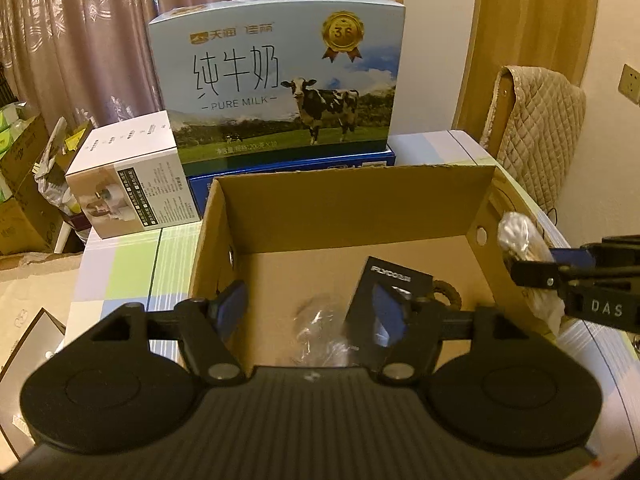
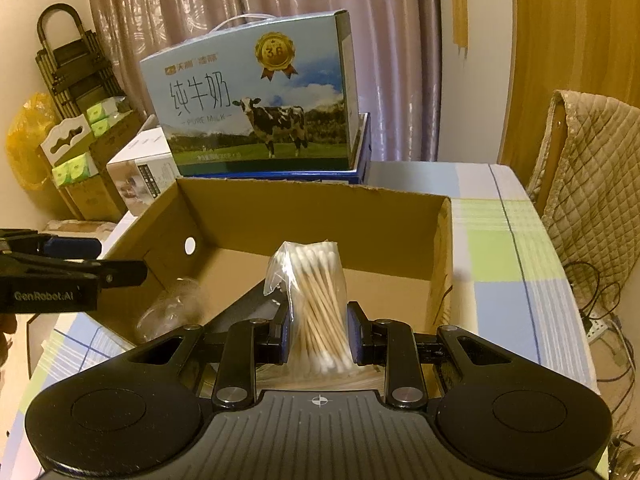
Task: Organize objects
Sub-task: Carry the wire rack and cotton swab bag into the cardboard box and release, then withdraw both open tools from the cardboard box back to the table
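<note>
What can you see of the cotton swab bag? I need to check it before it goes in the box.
The cotton swab bag is a clear, crinkled plastic pouch packed with wooden-stick swabs with white tips. It stands roughly upright, its loose top corner flopping left. The right gripper clamps its lower half, one of the fingers pressing each side. It hangs over the near edge of the open cardboard box, touching nothing else visible.

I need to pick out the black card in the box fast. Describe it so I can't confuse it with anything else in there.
Find the open cardboard box in front of the blue milk carton. On its floor, right of a crumpled clear plastic bag, a flat black card leans upright. It is the only dark, flat, printed thing inside; a brown ring lies just behind it.
</note>
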Demonstrator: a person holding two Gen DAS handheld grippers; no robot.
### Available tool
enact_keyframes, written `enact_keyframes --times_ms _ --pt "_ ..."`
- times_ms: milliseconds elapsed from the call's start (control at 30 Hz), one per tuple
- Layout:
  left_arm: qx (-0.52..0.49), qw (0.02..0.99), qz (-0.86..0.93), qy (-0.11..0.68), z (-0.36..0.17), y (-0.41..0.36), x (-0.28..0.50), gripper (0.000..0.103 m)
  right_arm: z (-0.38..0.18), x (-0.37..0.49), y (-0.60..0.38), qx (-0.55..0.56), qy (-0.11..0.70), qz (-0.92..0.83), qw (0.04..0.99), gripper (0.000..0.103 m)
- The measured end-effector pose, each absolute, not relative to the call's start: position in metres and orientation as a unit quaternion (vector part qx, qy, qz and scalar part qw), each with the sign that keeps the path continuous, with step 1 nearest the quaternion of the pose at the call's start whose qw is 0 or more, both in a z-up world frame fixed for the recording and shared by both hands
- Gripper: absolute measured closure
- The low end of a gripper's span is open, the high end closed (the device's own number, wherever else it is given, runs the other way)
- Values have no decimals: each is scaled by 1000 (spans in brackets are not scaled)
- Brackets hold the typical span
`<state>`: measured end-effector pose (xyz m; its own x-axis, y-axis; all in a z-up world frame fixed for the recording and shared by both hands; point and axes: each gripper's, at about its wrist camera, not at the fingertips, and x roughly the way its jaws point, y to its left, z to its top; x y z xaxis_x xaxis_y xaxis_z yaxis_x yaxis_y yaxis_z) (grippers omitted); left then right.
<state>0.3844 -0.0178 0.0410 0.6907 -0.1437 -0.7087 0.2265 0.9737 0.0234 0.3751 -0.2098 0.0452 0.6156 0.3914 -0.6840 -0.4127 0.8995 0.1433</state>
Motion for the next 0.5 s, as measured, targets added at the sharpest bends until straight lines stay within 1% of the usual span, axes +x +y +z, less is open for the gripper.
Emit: enact_keyframes --times_ms 333,400,433,500 --pt "49 920 -90 378 40 -2 373 39 42 381 -214 20 369 216 904 78" --pt "49 921 -91 377 40 -1 369 38 43 381 -219 31 363 210 907 68" --pt "48 921 -91 376 41 -1 366 38 45 380 -221 35 359 208 909 59" --pt "46 922 -91 374 42 1 358 38 48 377 -226 41 352 206 912 57"
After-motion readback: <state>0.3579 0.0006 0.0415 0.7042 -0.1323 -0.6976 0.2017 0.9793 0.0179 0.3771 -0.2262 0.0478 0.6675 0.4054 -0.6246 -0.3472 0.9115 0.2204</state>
